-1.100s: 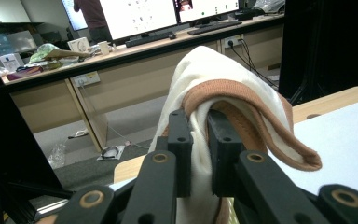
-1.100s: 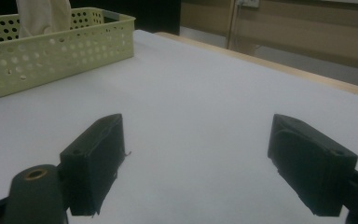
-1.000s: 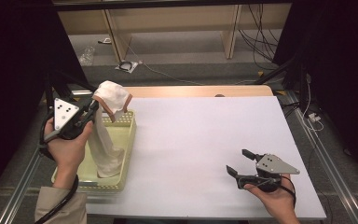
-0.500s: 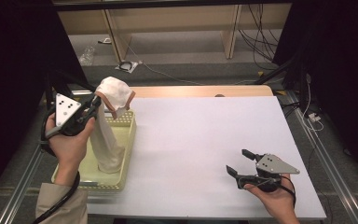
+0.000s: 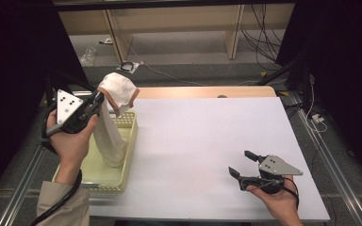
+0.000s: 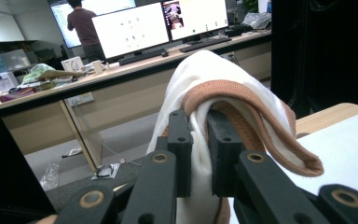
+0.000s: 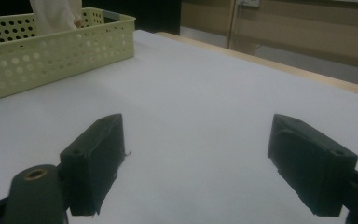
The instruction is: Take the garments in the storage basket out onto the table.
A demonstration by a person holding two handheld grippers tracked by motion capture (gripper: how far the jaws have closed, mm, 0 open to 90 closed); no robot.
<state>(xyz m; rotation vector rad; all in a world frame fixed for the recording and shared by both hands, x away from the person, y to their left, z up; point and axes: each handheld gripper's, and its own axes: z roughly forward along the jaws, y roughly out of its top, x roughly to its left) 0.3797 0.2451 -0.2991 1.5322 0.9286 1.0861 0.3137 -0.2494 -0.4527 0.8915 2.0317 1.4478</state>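
Observation:
A white cloth with a tan hem [image 5: 114,113] hangs from my left gripper [image 5: 99,100], which is shut on its upper part above the pale yellow perforated basket [image 5: 128,135] at the table's left. In the left gripper view the cloth [image 6: 223,88] drapes over the two black jaws of that gripper [image 6: 199,135], pinched between them. Its lower end still reaches down into the basket. My right gripper [image 5: 245,164] rests low over the white table near the front right, open with nothing between its fingers [image 7: 93,158].
The white table top [image 5: 207,136] spreads wide between basket and right gripper. In the right gripper view the basket [image 7: 51,51] stands at the far left. Desks, monitors and a person are far behind the table. Cables lie on the floor beyond the far edge.
My left gripper has lifted the cloth slightly higher out of the basket. The right gripper has stayed put.

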